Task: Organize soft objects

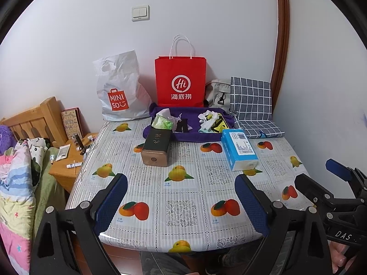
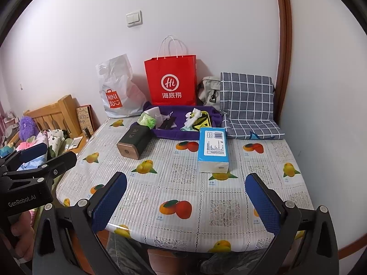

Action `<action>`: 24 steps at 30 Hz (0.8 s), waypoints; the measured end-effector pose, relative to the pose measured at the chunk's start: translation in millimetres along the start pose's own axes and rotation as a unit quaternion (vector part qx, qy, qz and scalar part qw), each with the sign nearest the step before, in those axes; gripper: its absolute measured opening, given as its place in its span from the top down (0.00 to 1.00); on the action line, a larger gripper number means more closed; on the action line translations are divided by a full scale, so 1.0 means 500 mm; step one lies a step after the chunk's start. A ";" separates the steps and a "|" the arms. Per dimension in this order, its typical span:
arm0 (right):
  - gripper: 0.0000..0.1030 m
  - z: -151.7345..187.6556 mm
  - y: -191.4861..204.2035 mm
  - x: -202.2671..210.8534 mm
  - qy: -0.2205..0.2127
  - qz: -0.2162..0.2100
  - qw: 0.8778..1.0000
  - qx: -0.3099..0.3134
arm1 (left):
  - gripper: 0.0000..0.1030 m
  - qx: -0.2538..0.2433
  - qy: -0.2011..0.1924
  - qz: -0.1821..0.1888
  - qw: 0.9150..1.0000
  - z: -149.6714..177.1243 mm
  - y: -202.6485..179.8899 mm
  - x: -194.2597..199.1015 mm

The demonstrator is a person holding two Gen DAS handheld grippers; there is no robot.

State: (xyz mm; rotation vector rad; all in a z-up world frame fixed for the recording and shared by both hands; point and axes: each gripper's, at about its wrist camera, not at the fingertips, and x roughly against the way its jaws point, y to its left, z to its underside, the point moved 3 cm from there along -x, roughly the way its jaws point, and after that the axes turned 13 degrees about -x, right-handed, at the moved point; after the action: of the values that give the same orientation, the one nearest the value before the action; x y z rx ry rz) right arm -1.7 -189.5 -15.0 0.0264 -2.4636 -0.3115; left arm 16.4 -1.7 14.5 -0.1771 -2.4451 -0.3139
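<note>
A purple cloth [image 1: 188, 135] [image 2: 183, 134] lies at the back of the table. On it rest a green soft packet [image 1: 162, 122] [image 2: 148, 119], a black item [image 1: 182, 126] [image 2: 166, 123] and white socks on a yellow pouch [image 1: 212, 120] [image 2: 195, 119]. My left gripper [image 1: 181, 201] hovers open over the table's near edge, holding nothing. My right gripper [image 2: 185, 204] is likewise open and holds nothing. The right gripper also shows at the left wrist view's right edge [image 1: 321, 178], the left gripper at the right wrist view's left edge [image 2: 45, 155].
A dark tin [image 1: 156, 147] [image 2: 134, 143] and a blue tissue pack [image 1: 239, 150] [image 2: 213, 149] lie mid-table. A red paper bag [image 1: 180, 82], a white plastic bag [image 1: 119, 91], a grey bag [image 1: 218, 94] and a checked cushion [image 1: 252, 105] line the wall. A bed [image 1: 20, 171] and nightstand [image 1: 71, 160] stand left.
</note>
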 end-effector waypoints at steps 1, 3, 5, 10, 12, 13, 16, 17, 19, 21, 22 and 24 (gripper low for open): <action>0.01 -0.001 0.000 0.000 0.000 0.000 1.000 -0.001 | 0.08 0.000 0.000 0.000 1.000 0.000 0.000 0.000; 0.01 -0.001 -0.002 0.000 0.000 0.001 1.000 -0.002 | 0.08 0.000 -0.001 0.000 1.000 0.000 0.000 0.000; 0.01 0.000 -0.003 0.000 -0.001 0.000 1.000 -0.004 | 0.08 0.000 0.000 0.000 1.000 0.000 0.001 0.000; 0.01 -0.001 -0.004 0.001 0.000 0.000 1.000 -0.003 | 0.08 -0.001 -0.001 0.000 1.000 0.000 0.000 0.001; 0.01 -0.001 -0.005 0.001 0.000 0.000 1.000 -0.003 | 0.08 -0.001 -0.001 0.000 1.000 -0.001 -0.001 0.001; 0.01 -0.001 -0.005 0.001 0.000 0.000 1.000 -0.003 | 0.08 -0.002 -0.001 0.001 1.000 -0.001 -0.002 0.001; 0.01 -0.002 -0.005 0.000 0.000 0.000 1.000 -0.003 | 0.08 -0.002 -0.001 0.000 1.000 -0.001 -0.003 0.001; 0.01 -0.002 -0.005 0.001 0.000 0.001 1.000 -0.003 | 0.08 -0.001 -0.001 0.000 1.000 -0.002 -0.003 0.001; 0.01 -0.002 -0.006 0.001 0.000 0.000 1.000 -0.003 | 0.08 -0.002 -0.001 0.000 1.000 -0.002 -0.002 0.001; 0.01 -0.002 -0.006 0.001 0.000 0.000 1.000 -0.003 | 0.08 -0.002 -0.001 0.000 1.000 -0.002 -0.002 0.001; 0.01 -0.002 -0.006 0.001 -0.001 -0.001 1.000 -0.003 | 0.08 -0.002 -0.001 0.001 1.000 -0.002 -0.002 0.001; 0.01 -0.002 -0.007 0.001 -0.001 0.000 1.000 -0.004 | 0.08 -0.002 -0.001 0.001 1.000 -0.001 -0.002 0.001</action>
State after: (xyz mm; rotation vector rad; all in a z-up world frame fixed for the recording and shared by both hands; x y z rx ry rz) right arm -1.7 -193.1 -14.6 0.0223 -2.4636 -0.3208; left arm 16.1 -2.5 14.9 -0.1818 -2.4458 -0.3188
